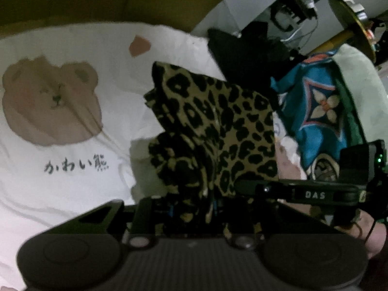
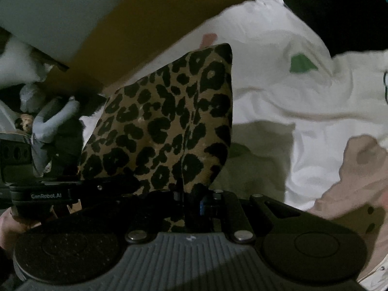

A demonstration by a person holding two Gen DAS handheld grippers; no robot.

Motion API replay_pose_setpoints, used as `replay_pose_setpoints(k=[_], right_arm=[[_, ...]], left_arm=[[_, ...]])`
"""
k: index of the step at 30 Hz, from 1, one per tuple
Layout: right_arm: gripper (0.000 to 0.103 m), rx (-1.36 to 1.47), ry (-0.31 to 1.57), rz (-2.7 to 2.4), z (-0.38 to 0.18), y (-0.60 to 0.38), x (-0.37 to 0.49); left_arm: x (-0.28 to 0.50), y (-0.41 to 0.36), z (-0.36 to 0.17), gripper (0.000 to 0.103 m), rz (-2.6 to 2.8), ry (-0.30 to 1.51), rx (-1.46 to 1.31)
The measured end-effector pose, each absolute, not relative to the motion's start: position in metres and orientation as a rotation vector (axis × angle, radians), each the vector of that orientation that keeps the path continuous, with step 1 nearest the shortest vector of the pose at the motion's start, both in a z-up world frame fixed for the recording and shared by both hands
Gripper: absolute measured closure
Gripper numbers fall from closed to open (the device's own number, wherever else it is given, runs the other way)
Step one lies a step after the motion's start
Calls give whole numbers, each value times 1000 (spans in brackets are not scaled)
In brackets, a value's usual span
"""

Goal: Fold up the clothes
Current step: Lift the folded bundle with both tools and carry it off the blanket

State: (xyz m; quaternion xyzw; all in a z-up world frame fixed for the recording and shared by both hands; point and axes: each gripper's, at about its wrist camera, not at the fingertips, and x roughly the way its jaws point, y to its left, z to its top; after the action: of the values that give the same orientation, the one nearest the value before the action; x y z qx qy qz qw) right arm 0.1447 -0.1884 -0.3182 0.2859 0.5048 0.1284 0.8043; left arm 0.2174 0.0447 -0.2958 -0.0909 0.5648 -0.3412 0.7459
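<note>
Together clamped on one leopard-print garment [image 1: 213,131]: left hand-held gripper [image 1: 191,208], right hand-held gripper [image 2: 191,198], raised above a white bear-print cloth [image 1: 72,111]. Likely to slip or bunch crookedly if either grip slackens.

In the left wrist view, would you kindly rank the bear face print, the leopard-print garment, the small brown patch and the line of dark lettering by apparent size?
1. Leopard-print garment, though it hangs nearest the camera, which inflates it.
2. Bear face print, close behind in apparent size.
3. Line of dark lettering.
4. Small brown patch.
</note>
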Motion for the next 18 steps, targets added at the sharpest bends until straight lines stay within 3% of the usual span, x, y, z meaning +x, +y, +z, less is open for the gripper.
replay_pose_setpoints(k=[18], right_arm=[[94, 553, 879, 288, -187, -213, 170]], left_arm=[[241, 8, -155, 75, -793, 1072, -105]])
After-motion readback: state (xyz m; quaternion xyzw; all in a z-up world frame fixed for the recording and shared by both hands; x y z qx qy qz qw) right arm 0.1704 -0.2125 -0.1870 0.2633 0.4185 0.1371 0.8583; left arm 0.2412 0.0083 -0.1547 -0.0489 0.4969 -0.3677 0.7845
